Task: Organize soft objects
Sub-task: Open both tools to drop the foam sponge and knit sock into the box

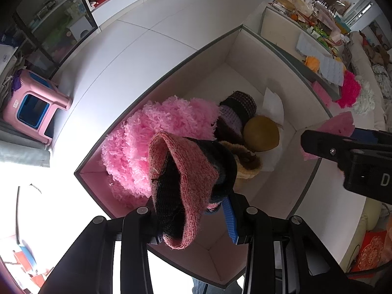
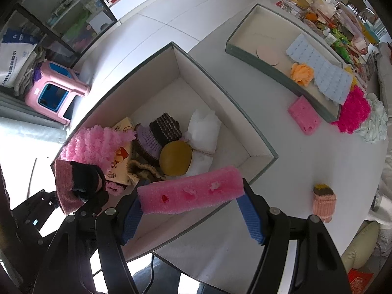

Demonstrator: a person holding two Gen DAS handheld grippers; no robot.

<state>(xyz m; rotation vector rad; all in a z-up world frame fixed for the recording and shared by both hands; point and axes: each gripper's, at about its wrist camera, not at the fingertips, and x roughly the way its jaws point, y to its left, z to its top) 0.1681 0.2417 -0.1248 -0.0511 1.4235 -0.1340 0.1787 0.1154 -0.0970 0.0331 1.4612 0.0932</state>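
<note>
My left gripper (image 1: pixel 193 223) is shut on a pink-and-black knitted hat (image 1: pixel 181 188), held above the near left corner of a white open box (image 1: pixel 215 39). The same hat (image 2: pixel 73 186) shows at the lower left of the right wrist view. My right gripper (image 2: pixel 193 213) is shut on a long pink foam sponge (image 2: pixel 191 189), gripped end to end over the box's near rim (image 2: pixel 264 155). Inside the box lie a fluffy pink yarn ball (image 1: pixel 156 132), a dark knitted piece (image 2: pixel 166 128), a yellow round sponge (image 2: pixel 175 158) and white stuffing (image 2: pixel 203 128).
On the white table lie a second pink sponge (image 2: pixel 303 116), a small knitted mitten (image 2: pixel 323 203) and a magenta pom (image 2: pixel 354 112). A shallow tray (image 2: pixel 241 31) at the back right holds an orange puff and a blue mat. A pink stool (image 2: pixel 56 90) stands on the floor to the left.
</note>
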